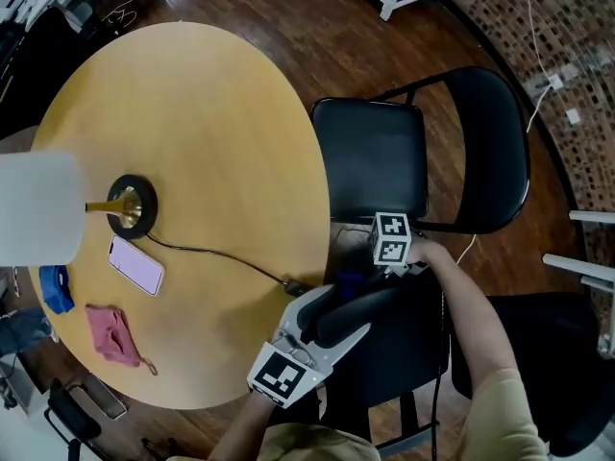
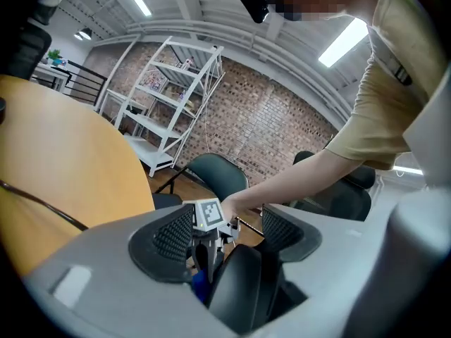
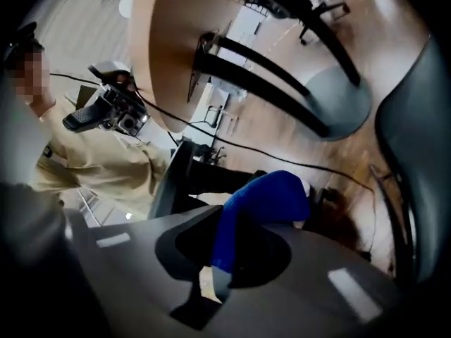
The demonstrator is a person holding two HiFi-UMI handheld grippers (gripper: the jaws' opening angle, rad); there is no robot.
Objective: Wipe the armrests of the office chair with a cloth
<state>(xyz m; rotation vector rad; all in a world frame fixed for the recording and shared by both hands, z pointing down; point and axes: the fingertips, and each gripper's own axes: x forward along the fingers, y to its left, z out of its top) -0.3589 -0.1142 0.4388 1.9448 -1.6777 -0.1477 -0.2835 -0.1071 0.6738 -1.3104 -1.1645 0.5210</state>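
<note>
The office chair's black padded armrest (image 1: 357,307) runs between the white jaws of my left gripper (image 1: 336,317). In the left gripper view the armrest (image 2: 239,287) lies against the right pad, with a gap at the left pad, so this gripper (image 2: 229,238) is open around it. My right gripper (image 1: 363,275) comes in from beyond the armrest's far end, shut on a blue cloth (image 1: 348,282). The cloth (image 3: 262,201) drapes out of that gripper's jaws (image 3: 232,252). A bit of the cloth (image 2: 199,284) shows beside the armrest, under the right gripper (image 2: 208,239).
A round wooden table (image 1: 192,142) lies to the left with a phone (image 1: 135,265), a pink cloth (image 1: 113,334), a brass lamp base (image 1: 130,206) and a cable. A black folding chair (image 1: 375,157) stands just beyond the armrest. Another dark chair (image 1: 553,353) is at the right.
</note>
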